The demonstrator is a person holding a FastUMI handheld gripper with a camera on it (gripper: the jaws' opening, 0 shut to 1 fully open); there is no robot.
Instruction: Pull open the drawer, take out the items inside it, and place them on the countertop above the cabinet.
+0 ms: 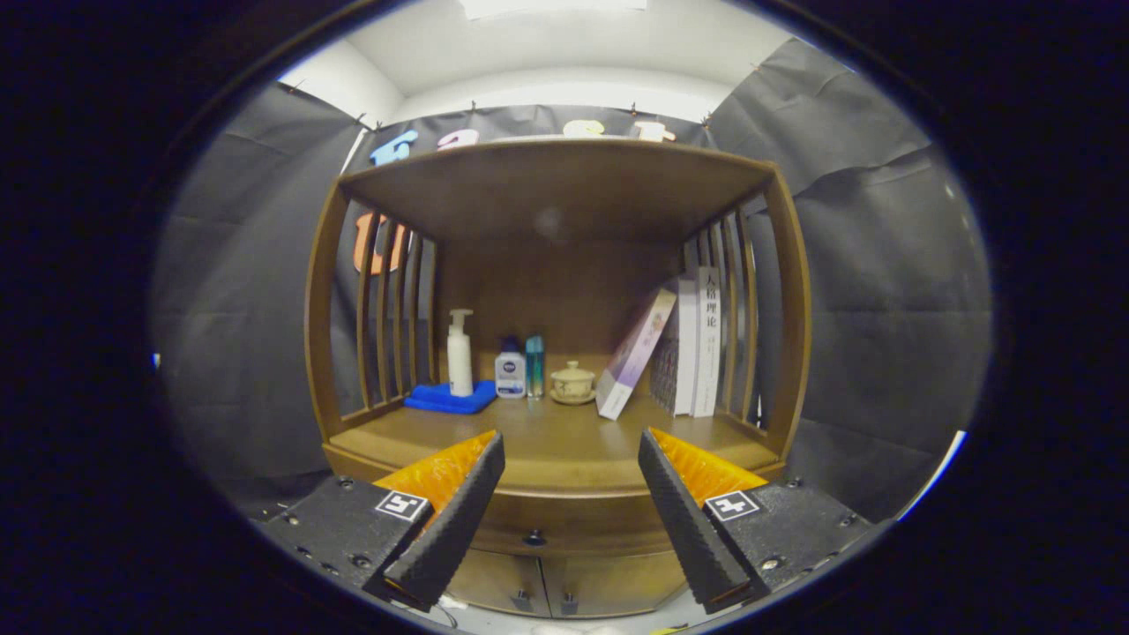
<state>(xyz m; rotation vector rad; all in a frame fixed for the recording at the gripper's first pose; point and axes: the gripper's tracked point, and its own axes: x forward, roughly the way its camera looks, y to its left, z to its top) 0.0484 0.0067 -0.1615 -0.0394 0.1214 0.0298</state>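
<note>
A wooden cabinet stands straight ahead of me. Its drawer (564, 520) is closed, with a small dark knob (534, 537) at the middle of its front, seen between my two fingers. The countertop (564, 445) lies just above the drawer, under a wooden roof on slatted sides. My gripper (571, 467) is open, fingers spread wide with nothing between them, a short way in front of the drawer front.
At the back of the countertop stand a white pump bottle (459, 353) on a blue cloth (450, 399), two small bottles (519, 369), a lidded ceramic cup (573, 383) and several books (684, 348) leaning right. Two small cabinet doors (564, 584) sit below the drawer.
</note>
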